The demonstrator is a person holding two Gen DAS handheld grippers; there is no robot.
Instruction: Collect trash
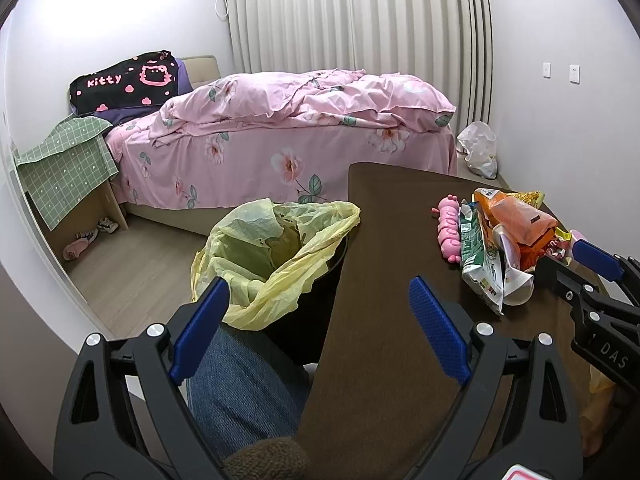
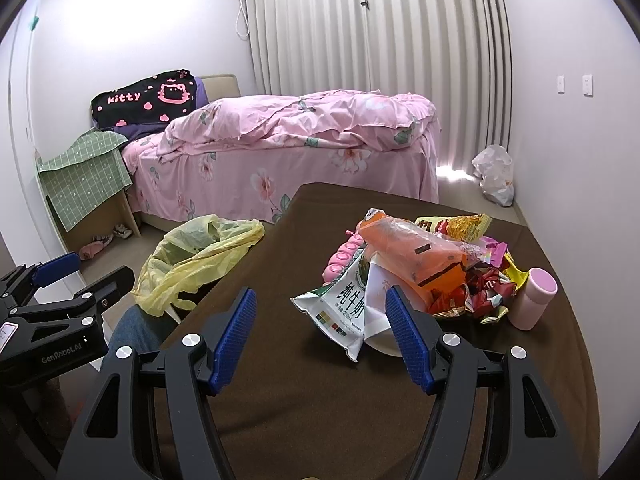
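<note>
Trash pile [image 2: 432,272]: a heap of snack wrappers on the brown table [image 2: 320,400], toward its right side, well apart from the bin.
Milk pouch [image 2: 344,308]: green and white, at the front of the heap, nearest the right claw.
Orange bag [image 2: 416,256]: crumpled, lying on top of the heap.
Pink bottle [image 2: 534,298]: tilted, just beside the heap on the right.
Pink toy [image 1: 450,230]: on the left edge of the heap.
Bin [image 1: 276,256]: dark, lined with a yellow plastic bag, on the floor against the table's left edge.
Left gripper [image 1: 320,322]: jaws spread wide, holding nothing, hovering over the table's left edge near the bin.
Right gripper [image 2: 322,334]: jaws spread wide, holding nothing, its right finger just in front of the milk pouch.
Background: a bed [image 2: 280,152] with pink floral bedding.
</note>
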